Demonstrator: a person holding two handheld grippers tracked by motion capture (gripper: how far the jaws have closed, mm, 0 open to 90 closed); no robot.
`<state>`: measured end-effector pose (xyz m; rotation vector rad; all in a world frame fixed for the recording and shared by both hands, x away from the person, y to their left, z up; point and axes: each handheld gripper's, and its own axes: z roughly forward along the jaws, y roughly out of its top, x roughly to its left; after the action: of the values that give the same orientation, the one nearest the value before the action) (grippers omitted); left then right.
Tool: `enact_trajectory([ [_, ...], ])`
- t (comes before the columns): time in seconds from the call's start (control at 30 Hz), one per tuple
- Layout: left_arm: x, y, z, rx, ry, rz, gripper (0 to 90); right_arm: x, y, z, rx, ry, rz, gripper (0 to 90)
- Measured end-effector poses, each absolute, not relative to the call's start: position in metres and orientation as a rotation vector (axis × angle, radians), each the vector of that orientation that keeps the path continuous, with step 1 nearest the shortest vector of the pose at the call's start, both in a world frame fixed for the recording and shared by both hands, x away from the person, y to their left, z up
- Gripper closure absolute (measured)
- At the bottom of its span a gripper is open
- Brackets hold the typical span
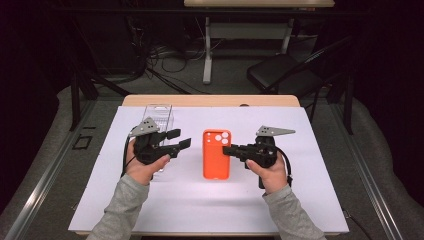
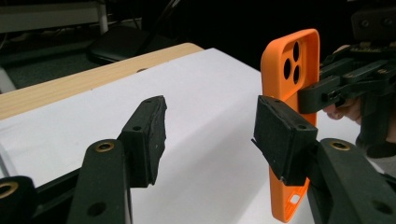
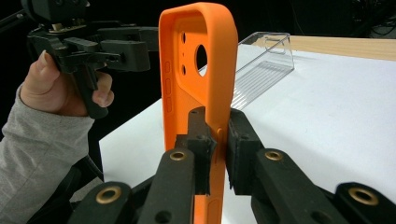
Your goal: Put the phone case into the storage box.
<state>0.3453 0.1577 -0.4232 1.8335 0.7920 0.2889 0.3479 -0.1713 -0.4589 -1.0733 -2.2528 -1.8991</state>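
Observation:
An orange phone case (image 1: pixel 216 155) lies lengthwise in the middle of the white sheet (image 1: pixel 300 190), camera holes at its far end. My right gripper (image 1: pixel 227 150) comes in from the right and is shut on the case's right long edge. The right gripper view shows its jaws (image 3: pixel 220 149) pinching the orange wall (image 3: pixel 219 70). My left gripper (image 1: pixel 181 138) hovers a little to the left of the case, open, with nothing between its jaws (image 2: pixel 217 135). In the left gripper view the case (image 2: pixel 285 74) and the right gripper (image 2: pixel 310 95) stand beyond its right jaw.
A clear plastic phone case (image 1: pixel 157 115) lies at the sheet's back left, behind the left hand, also seen as a clear case (image 3: pixel 261 70). The wooden table edge (image 1: pixel 210 100) runs behind it. A black chair (image 1: pixel 280 70) and cables stand on the floor beyond.

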Motion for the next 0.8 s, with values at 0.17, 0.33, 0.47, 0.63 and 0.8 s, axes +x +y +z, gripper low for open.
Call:
enact_trajectory([
  [0.17, 0.344, 0.156, -0.423, 1.853, 0.796, 0.302, 38.3, 0.347, -0.171, -0.458, -1.078, -2.26, -1.897, 81.7],
  [0.33, 0.342, 0.154, -0.42, 1.874, 0.788, 0.341, 35.4, 0.346, -0.17, -0.458, -1.08, -2.268, -1.899, 81.8],
  [0.47, 0.339, 0.153, -0.418, 1.889, 0.774, 0.361, 33.1, 0.346, -0.169, -0.459, -1.082, -2.277, -1.893, 81.8],
  [0.63, 0.336, 0.15, -0.416, 1.904, 0.764, 0.403, 33.1, 0.345, -0.167, -0.459, -1.082, -2.294, -1.883, 81.7],
  [0.8, 0.334, 0.148, -0.415, 1.918, 0.752, 0.422, 33.2, 0.344, -0.165, -0.459, -1.103, -2.32, -1.873, 81.7],
])
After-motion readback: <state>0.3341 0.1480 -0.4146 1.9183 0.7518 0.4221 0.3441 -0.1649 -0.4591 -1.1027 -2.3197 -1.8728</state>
